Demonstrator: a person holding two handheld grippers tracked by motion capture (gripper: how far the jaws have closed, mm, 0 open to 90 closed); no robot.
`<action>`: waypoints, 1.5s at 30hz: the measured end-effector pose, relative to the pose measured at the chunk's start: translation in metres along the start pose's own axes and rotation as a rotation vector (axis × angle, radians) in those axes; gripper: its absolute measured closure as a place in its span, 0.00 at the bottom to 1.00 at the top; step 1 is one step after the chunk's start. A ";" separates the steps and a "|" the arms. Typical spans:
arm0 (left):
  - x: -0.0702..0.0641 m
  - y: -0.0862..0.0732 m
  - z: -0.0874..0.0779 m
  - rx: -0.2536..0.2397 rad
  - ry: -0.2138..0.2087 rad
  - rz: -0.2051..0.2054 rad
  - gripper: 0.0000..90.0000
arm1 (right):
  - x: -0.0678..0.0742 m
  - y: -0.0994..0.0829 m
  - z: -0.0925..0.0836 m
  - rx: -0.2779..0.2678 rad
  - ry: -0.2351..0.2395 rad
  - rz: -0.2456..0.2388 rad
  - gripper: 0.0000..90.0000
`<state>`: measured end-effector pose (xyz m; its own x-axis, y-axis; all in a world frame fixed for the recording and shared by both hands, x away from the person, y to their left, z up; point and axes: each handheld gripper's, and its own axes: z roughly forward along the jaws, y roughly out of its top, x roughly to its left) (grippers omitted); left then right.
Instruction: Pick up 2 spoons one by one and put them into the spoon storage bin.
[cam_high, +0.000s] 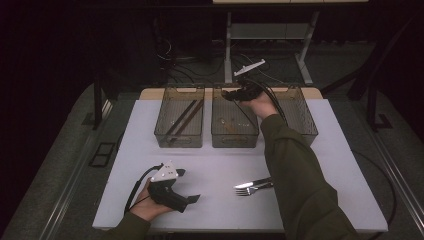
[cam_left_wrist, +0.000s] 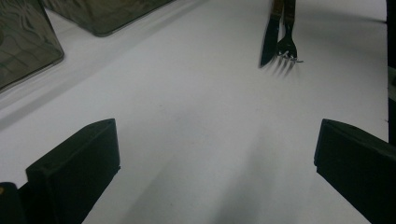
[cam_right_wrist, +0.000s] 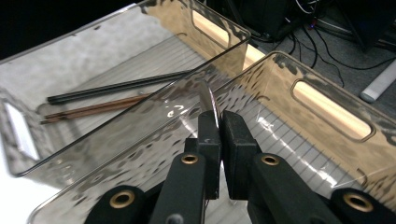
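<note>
Dark room — grey floor (cam_high: 65, 165), perhaps carpet

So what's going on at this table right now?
A person is sorting cutlery into three clear bins at the far side of a white table. The right tongs are shut on a thin metal utensil, blade or handle unclear, and hold it over the middle bin. Chopsticks lie in the left bin. The left tongs are open and empty above the table, with a fork and knife waiting nearby.

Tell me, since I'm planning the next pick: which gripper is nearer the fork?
Left. The left gripper sits on the table just left of the fork; the right gripper is far off over the middle bin.
</note>
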<state>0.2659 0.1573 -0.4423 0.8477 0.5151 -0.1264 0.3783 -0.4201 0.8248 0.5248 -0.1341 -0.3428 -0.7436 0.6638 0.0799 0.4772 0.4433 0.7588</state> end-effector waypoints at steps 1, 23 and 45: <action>0.000 0.000 0.000 -0.003 0.002 0.008 0.00 | -0.001 0.001 0.003 0.001 -0.001 -0.001 0.95; -0.001 0.000 0.001 0.008 0.000 0.010 0.00 | 0.001 -0.029 -0.015 -0.018 0.000 0.050 0.50; 0.001 -0.001 0.000 0.015 0.014 -0.001 0.00 | 0.035 -0.116 -0.095 -0.024 0.030 0.047 0.78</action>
<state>0.2661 0.1578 -0.4436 0.8423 0.5256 -0.1193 0.3845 -0.4308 0.8165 0.3995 -0.2197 -0.3663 -0.7344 0.6651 0.1351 0.5010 0.3970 0.7691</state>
